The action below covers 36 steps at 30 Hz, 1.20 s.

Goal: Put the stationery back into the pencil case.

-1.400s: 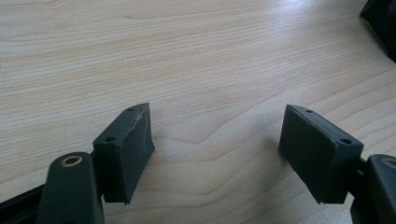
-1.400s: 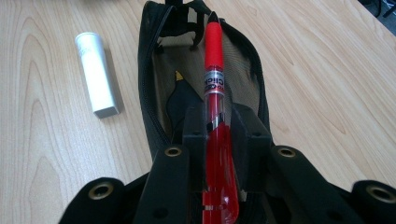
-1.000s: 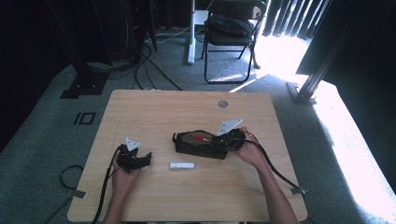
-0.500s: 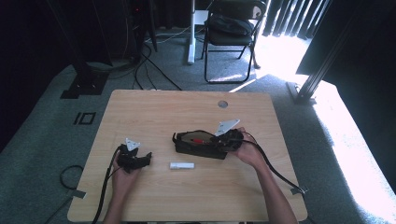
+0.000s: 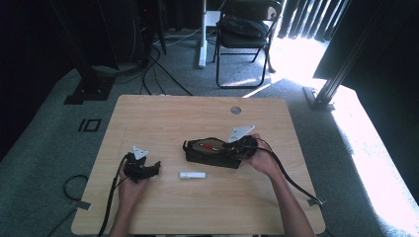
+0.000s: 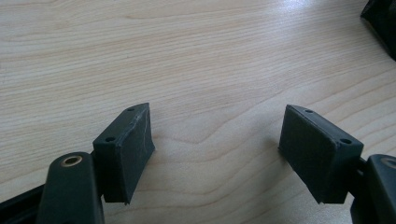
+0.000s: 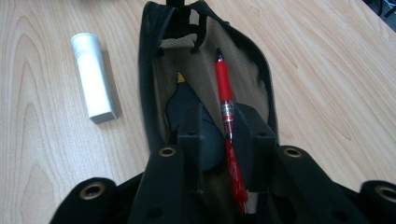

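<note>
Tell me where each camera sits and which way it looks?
High view: above the table, looking forward and down; both forearms, left gripper, right gripper.
Left gripper view: on the left gripper, facing bare tabletop; jaws wide apart.
Right gripper view: on the right gripper, facing the open black pencil case; red pen between its jaws.
Shared: white tube.

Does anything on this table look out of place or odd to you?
Mostly tidy. One white tube lies alone on the table, outside the open black pencil case, while the red pen sits between the right tool's jaws, over the case.
</note>
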Each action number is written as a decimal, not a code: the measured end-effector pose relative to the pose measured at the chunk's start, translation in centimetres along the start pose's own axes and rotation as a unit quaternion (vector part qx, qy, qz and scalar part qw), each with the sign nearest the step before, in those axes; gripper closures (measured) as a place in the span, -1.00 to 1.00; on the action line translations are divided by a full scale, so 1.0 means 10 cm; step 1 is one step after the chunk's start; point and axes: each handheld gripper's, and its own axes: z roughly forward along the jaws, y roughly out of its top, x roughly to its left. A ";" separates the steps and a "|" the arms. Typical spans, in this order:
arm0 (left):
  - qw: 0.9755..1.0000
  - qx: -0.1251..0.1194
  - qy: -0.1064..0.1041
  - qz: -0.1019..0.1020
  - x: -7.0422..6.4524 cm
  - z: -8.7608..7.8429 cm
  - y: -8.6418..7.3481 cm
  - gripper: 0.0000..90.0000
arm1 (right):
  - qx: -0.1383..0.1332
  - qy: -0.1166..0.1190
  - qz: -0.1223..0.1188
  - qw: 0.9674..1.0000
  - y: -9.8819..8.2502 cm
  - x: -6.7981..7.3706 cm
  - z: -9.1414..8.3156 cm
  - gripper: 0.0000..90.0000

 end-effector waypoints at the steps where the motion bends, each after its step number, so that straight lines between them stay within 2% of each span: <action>1: 1.000 0.000 0.000 0.000 0.00 0.00 0.00 -0.42 | -0.001 -0.002 0.001 1.000 0.00 0.00 -0.01 0.59; 12: 1.000 0.000 0.000 0.000 0.00 0.00 0.00 -0.42 | -0.024 -0.016 0.006 1.000 0.01 0.05 -0.11 0.27; 21: 1.000 0.000 0.000 0.001 0.00 0.00 0.00 -0.42 | -0.040 -0.019 0.000 0.999 0.05 0.14 -0.18 0.23; 26: 1.000 0.001 0.000 0.001 0.00 0.00 0.00 -0.42 | -0.055 -0.013 0.000 0.998 0.07 0.20 -0.21 0.23; 36: 1.000 0.002 0.000 0.001 0.00 0.00 0.00 -0.42 | -0.062 -0.009 -0.006 0.998 0.08 0.29 -0.23 0.24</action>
